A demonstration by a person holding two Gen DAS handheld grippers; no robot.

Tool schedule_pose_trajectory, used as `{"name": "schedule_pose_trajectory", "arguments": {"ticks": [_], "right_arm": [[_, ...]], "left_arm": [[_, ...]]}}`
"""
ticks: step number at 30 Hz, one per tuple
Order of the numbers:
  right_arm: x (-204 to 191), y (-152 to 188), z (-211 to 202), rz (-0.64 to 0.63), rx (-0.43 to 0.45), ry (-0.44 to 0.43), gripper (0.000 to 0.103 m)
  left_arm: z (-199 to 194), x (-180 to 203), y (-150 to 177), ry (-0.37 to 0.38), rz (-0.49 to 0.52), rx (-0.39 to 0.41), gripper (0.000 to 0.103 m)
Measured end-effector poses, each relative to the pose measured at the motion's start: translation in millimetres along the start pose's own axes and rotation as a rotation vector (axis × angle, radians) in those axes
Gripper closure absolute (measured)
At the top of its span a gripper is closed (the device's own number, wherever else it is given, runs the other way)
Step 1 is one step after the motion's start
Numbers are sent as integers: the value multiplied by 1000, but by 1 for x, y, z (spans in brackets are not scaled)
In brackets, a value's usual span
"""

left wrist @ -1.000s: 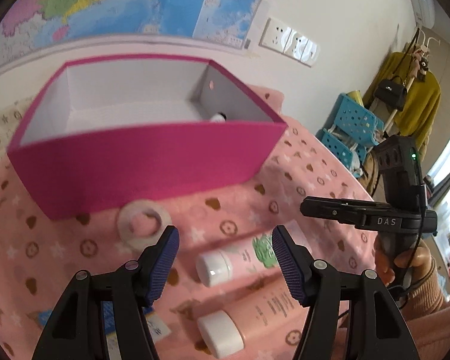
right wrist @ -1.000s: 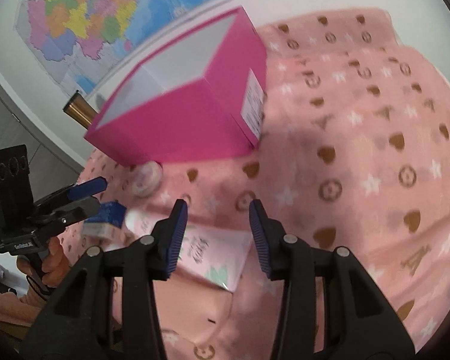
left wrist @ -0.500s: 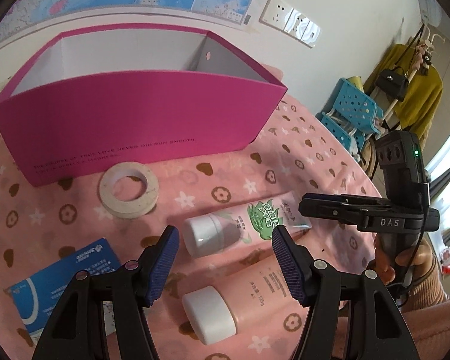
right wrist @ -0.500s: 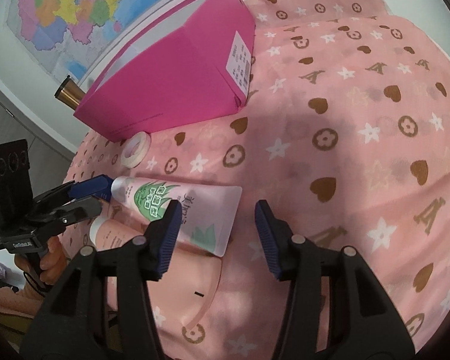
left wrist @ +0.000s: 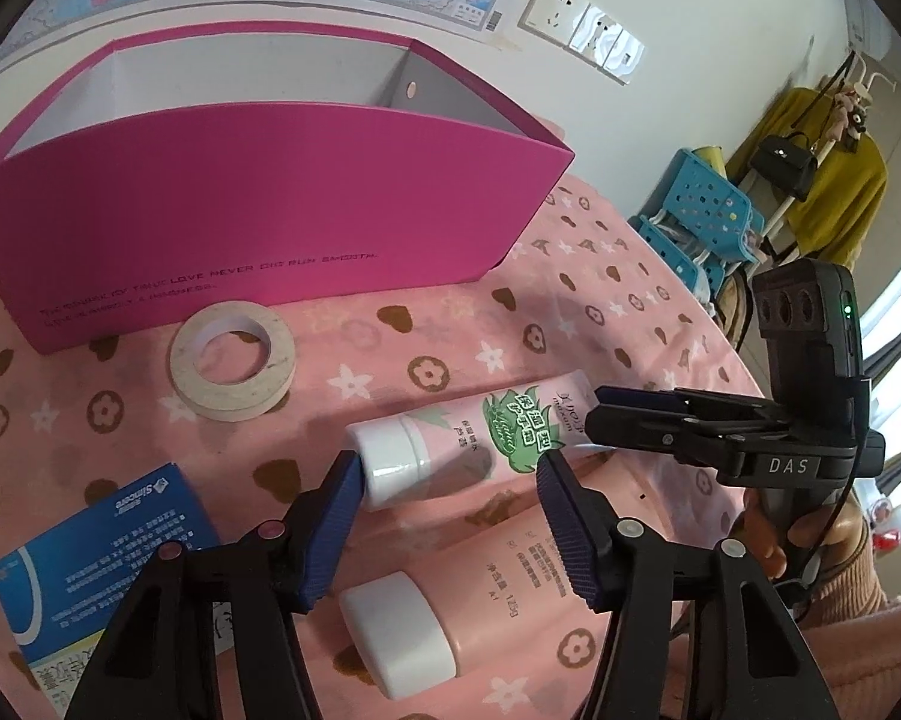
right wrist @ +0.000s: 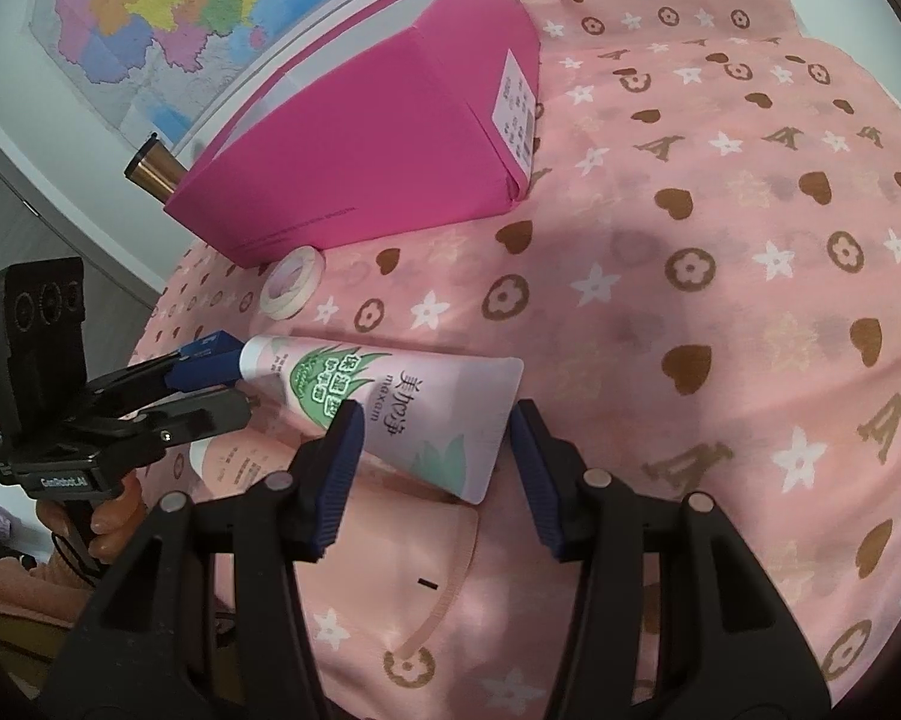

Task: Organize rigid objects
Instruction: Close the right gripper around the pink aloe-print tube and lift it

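Note:
A pink tube with green aloe print and a white cap (left wrist: 468, 450) lies on the pink cloth. My left gripper (left wrist: 447, 468) is open, its fingers on either side of the tube's cap end. My right gripper (right wrist: 435, 426) is open over the tube's flat tail (right wrist: 402, 414); it also shows in the left wrist view (left wrist: 648, 417). A second, peach tube with a white cap (left wrist: 450, 606) lies nearer, under the left gripper. An open magenta box (left wrist: 258, 222) stands behind.
A roll of beige tape (left wrist: 232, 363) lies in front of the box. A blue and white carton (left wrist: 102, 552) lies at the left. A brass cylinder (right wrist: 153, 171) pokes out beside the box. Blue baskets (left wrist: 702, 222) and a coat rack stand beyond the table's right edge.
Both grippers have come down and closer to the aloe tube. The left now straddles its cap end, the right its tail. Both stay open.

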State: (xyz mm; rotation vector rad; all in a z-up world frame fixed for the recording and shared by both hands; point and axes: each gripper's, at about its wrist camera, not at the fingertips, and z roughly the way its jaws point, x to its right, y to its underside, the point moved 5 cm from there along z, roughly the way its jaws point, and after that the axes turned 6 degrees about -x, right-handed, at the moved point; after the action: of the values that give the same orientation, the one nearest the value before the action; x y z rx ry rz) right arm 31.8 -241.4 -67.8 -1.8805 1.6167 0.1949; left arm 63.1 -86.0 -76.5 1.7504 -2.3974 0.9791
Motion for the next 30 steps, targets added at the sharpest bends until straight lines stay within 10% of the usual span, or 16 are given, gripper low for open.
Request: {"name": "schedule_pose_trajectory", "arguments": {"ticks": [30], "right_arm": [[-17,-16,-24,-43,63,-5,48]], "left_arm": [[-28,12,-7,-7,8,79,43]]}}
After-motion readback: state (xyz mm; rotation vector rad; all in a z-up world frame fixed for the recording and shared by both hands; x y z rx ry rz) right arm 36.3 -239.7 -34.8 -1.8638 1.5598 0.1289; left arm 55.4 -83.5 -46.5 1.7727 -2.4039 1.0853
